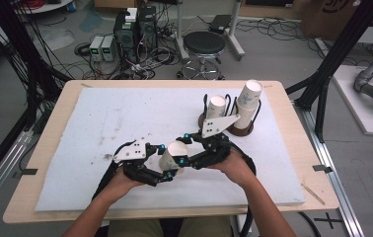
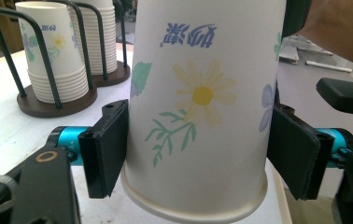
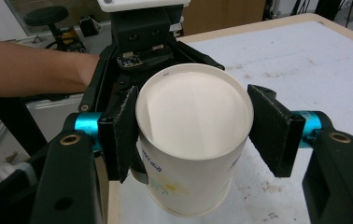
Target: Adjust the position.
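A paper cup [image 1: 170, 157], low in the frame's centre above the table [image 1: 100, 118], is clamped at mid-wall by the left claw [image 2: 198, 151]. The right claw [image 3: 193, 133] is spread around its rim, one pad touching. Thin, light walls are judged easily crushed; a gentle mid-wall grip is advised.

2 hand-held grippers [image 1: 162, 165] [image 1: 188, 150] meet at a paper cup [image 1: 172, 157].
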The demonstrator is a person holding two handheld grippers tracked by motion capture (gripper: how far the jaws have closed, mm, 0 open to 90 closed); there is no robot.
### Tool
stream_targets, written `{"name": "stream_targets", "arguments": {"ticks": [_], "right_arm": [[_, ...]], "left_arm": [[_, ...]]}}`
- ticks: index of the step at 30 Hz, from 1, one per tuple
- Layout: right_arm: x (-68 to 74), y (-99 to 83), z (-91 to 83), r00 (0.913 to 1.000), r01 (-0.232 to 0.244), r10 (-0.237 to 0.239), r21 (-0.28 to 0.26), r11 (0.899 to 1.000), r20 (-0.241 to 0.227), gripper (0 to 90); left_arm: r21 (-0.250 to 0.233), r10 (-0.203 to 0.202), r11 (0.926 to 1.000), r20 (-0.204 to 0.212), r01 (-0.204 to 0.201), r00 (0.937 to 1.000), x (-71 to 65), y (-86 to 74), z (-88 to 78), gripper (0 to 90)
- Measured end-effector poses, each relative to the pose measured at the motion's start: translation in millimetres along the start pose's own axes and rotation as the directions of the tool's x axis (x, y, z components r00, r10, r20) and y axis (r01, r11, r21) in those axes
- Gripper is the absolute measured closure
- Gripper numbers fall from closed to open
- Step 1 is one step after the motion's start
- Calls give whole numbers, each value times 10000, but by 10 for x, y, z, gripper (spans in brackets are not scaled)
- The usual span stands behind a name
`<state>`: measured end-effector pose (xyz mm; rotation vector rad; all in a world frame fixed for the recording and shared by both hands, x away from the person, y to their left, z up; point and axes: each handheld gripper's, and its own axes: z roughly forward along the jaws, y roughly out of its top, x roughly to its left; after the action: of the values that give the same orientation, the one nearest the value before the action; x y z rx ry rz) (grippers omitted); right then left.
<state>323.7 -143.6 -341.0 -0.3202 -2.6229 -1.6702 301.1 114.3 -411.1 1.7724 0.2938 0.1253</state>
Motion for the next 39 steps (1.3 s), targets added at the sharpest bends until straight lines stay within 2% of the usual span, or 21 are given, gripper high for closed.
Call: {"name": "stream_targets", "arguments": {"ticks": [9, 10, 11, 12, 13, 16, 17, 22, 24, 27, 29, 30, 33, 35, 39], "right_arm": [[-11, -43, 15, 9997, -237, 237, -35, 9997, -22, 360], [-17, -49, 20, 9998, -215, 215, -98, 9997, -11, 315], [-12, -53, 26, 9993, -359, 360, -136, 9993, 34, 226], [-10, -56, 32, 9981, -583, 585, -80, 9983, 198, 188], [-10, -58, 32, 9982, -526, 529, -115, 9986, 269, 187], [-16, -61, 5, 9987, -404, 411, -259, 9988, 285, 187], [-16, -61, 5, 9987, -404, 411, -259, 9988, 285, 187], [-11, -73, -37, 9981, -200, 211, -185, 9996, 579, 188], [-13, -89, -48, 9976, -202, 207, -84, 9998, 656, 188], [-14, -117, -60, 9971, -147, 146, 2, 9999, 748, 188], [-9, -132, -64, 9966, -78, 68, 114, 9999, 816, 188], [-9, -143, -66, 9963, -56, 43, 153, 9999, 858, 188], [-12, -168, -71, 9964, 1, -25, 292, 9996, 844, 188], [-7, -171, -73, 9967, -74, 45, 346, 9994, 809, 188], [-11, -189, -78, 9956, -15, -34, 518, 9987, 936, 188]], "left_arm": [[220, 35, 9998, -188, -31, 9998, -12, -1, -18, 304], [270, 46, 9996, -220, -40, 9997, -7, 3, -27, 304], [299, 20, 9996, -263, -12, 9997, -1, 9, -35, 305], [369, 18, 9993, -295, -7, 9996, 4, 18, -46, 309], [424, 27, 9991, -327, -13, 9995, 8, 24, -52, 310], [948, 53, 9955, -383, -16, 9993, 23, 82, -89, 314], [948, 53, 9955, -383, -16, 9993, 23, 82, -89, 314], [1833, 166, 9830, -445, -82, 9989, 47, 161, -109, 320], [2184, 230, 9758, -453, -126, 9987, 49, 186, -105, 321], [2919, 430, 9560, -442, -283, 9981, 48, 220, -84, 320], [3203, 450, 9468, -416, -294, 9981, 49, 244, -77, 320], [3274, 435, 9445, -416, -276, 9982, 50, 257, -72, 320], [3761, 582, 9257, -348, -408, 9977, 63, 304, -59, 321], [4150, 705, 9083, -276, -528, 9971, 62, 341, -42, 321], [4633, 839, 8834, -86, -704, 9964, 76, 420, -20, 321]]}}
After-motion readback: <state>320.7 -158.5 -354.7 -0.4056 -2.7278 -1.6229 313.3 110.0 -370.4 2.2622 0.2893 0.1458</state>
